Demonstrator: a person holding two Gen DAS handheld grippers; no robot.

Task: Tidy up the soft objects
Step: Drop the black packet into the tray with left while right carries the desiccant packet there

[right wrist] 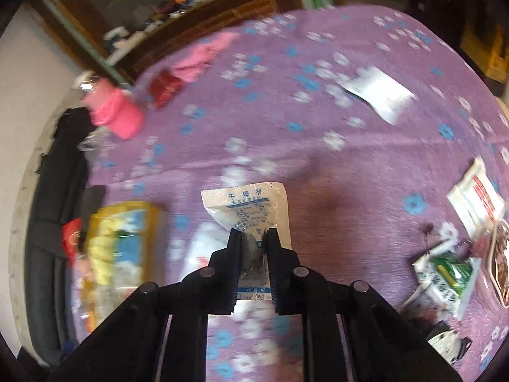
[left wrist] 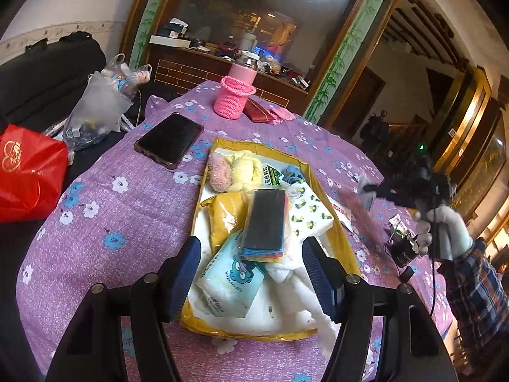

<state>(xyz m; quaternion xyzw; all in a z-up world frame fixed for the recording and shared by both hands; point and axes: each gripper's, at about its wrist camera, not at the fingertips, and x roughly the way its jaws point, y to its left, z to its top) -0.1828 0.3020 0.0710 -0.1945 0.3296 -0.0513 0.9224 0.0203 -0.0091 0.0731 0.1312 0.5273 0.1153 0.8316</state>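
A yellow tray on the purple flowered cloth holds soft things: a pink and yellow plush, a yellow pack, a bagged stack of coloured cloths, a tissue pack, a patterned pack and a white towel. My left gripper is open just above the tray's near end. My right gripper is shut on a white desiccant sachet held above the cloth; it also shows in the left wrist view, to the right of the tray. The tray appears blurred in the right wrist view.
A phone, a pink knitted holder with a bottle and a red pouch lie behind the tray. A red bag sits left. Packets lie on the cloth to the right.
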